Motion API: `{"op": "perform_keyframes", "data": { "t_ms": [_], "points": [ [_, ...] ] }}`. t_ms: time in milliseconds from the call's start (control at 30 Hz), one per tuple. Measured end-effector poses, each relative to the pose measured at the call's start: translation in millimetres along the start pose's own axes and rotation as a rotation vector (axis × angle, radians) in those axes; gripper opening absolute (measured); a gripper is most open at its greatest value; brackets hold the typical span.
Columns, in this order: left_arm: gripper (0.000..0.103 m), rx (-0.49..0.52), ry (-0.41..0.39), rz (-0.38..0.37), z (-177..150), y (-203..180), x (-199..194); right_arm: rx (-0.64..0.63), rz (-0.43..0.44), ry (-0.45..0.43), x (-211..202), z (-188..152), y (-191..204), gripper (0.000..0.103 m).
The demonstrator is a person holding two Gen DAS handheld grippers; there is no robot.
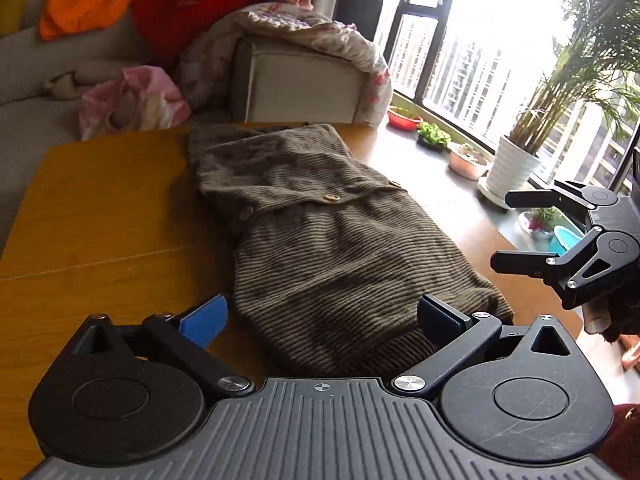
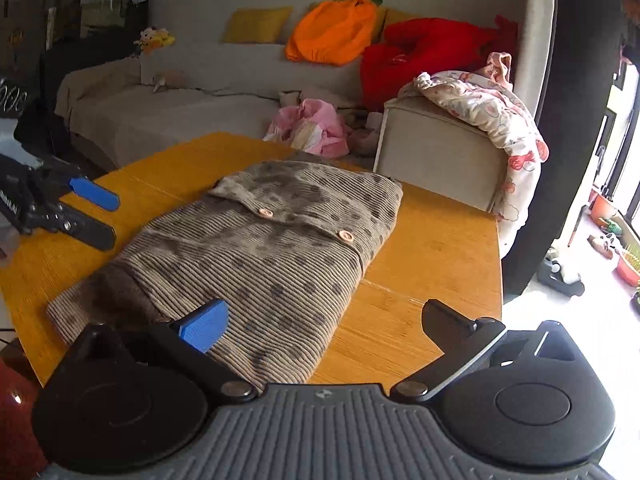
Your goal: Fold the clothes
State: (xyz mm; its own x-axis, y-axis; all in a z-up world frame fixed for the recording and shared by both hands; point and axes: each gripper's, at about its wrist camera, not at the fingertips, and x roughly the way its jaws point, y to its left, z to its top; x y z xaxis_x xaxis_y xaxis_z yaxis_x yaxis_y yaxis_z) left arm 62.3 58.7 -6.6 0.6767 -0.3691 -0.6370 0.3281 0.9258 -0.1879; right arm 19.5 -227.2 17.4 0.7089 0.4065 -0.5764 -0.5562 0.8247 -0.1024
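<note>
Sofa-side, the wooden surface [image 2: 432, 248] carries a folded brown cardigan [image 2: 256, 248] lying flat, so left gripper [image 1: 320, 316] and right gripper [image 2: 324, 320] hover released, grasping nothing.

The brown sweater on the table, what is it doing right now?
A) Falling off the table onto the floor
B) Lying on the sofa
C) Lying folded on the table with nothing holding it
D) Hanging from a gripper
C: the brown sweater lies folded flat on the wooden table, and both the left gripper and right gripper are open and empty.
</note>
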Motion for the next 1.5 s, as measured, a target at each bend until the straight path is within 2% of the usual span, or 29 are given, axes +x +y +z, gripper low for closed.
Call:
{"op": "perform_keyframes", "data": {
  "t_ms": [33, 133, 200, 267, 333, 400, 500, 533, 600, 633, 667, 767, 900, 967, 1133, 1233, 1300, 1333, 1367, 1400, 1500],
  "points": [
    [0.103, 0.017, 0.007, 0.01, 0, -4, 6, -0.013, 0.004, 0.01, 6, 0, 5, 0.103],
    [0.103, 0.102, 0.101, 0.062, -8, -14, 30, -0.083, 0.006, 0.105, 30, -10, 17, 0.103],
    [0.103, 0.147, 0.124, 0.079, -10, -14, 34, -0.061, 0.035, 0.117, 32, -8, 10, 0.103],
    [0.103, 0.115, 0.078, 0.028, 3, -3, 26, -0.039, 0.064, 0.129, 35, -7, 3, 0.103],
    [0.103, 0.05, 0.014, -0.024, 26, 10, 20, 0.042, 0.104, 0.095, 37, 11, -18, 0.103],
    [0.103, -0.061, -0.045, -0.07, 56, 28, 22, 0.158, 0.149, 0.052, 43, 35, -46, 0.103],
    [0.103, -0.253, -0.06, -0.167, 95, 72, 50, 0.393, 0.211, 0.018, 75, 68, -101, 0.103],
    [0.103, -0.333, -0.036, -0.199, 109, 92, 67, 0.449, 0.211, 0.018, 91, 75, -118, 0.103],
    [0.098, -0.439, -0.004, -0.197, 127, 120, 95, 0.517, 0.21, 0.041, 128, 86, -147, 0.093],
    [0.096, -0.459, 0.006, -0.18, 136, 131, 110, 0.538, 0.217, 0.064, 146, 90, -158, 0.079],
    [0.094, -0.476, 0.015, -0.162, 144, 142, 124, 0.561, 0.222, 0.084, 164, 93, -167, 0.075],
    [0.094, -0.441, 0.031, -0.099, 165, 156, 155, 0.598, 0.202, 0.103, 204, 98, -183, 0.075],
    [0.094, -0.334, 0.044, -0.016, 185, 160, 186, 0.596, 0.202, 0.123, 242, 99, -185, 0.075],
    [0.094, -0.298, 0.063, 0.001, 190, 162, 199, 0.579, 0.208, 0.125, 255, 100, -181, 0.075],
    [0.09, -0.251, 0.086, 0.032, 191, 158, 221, 0.573, 0.254, 0.123, 277, 103, -175, 0.067],
    [0.086, -0.208, 0.062, 0.044, 191, 151, 226, 0.563, 0.284, 0.122, 286, 109, -171, 0.063],
    [0.063, -0.204, 0.05, 0.028, 190, 148, 228, 0.551, 0.309, 0.13, 291, 111, -167, 0.047],
    [0.054, -0.189, 0.048, 0.023, 188, 145, 229, 0.538, 0.304, 0.134, 291, 112, -164, 0.044],
    [0.031, -0.185, 0.053, 0.014, 187, 143, 229, 0.524, 0.299, 0.137, 292, 113, -161, 0.033],
    [0.025, -0.182, 0.058, 0.004, 185, 141, 230, 0.509, 0.287, 0.144, 292, 113, -158, 0.019],
    [0.017, -0.168, 0.055, -0.01, 185, 133, 221, 0.488, 0.269, 0.127, 281, 115, -156, 0.012]
  ]
}}
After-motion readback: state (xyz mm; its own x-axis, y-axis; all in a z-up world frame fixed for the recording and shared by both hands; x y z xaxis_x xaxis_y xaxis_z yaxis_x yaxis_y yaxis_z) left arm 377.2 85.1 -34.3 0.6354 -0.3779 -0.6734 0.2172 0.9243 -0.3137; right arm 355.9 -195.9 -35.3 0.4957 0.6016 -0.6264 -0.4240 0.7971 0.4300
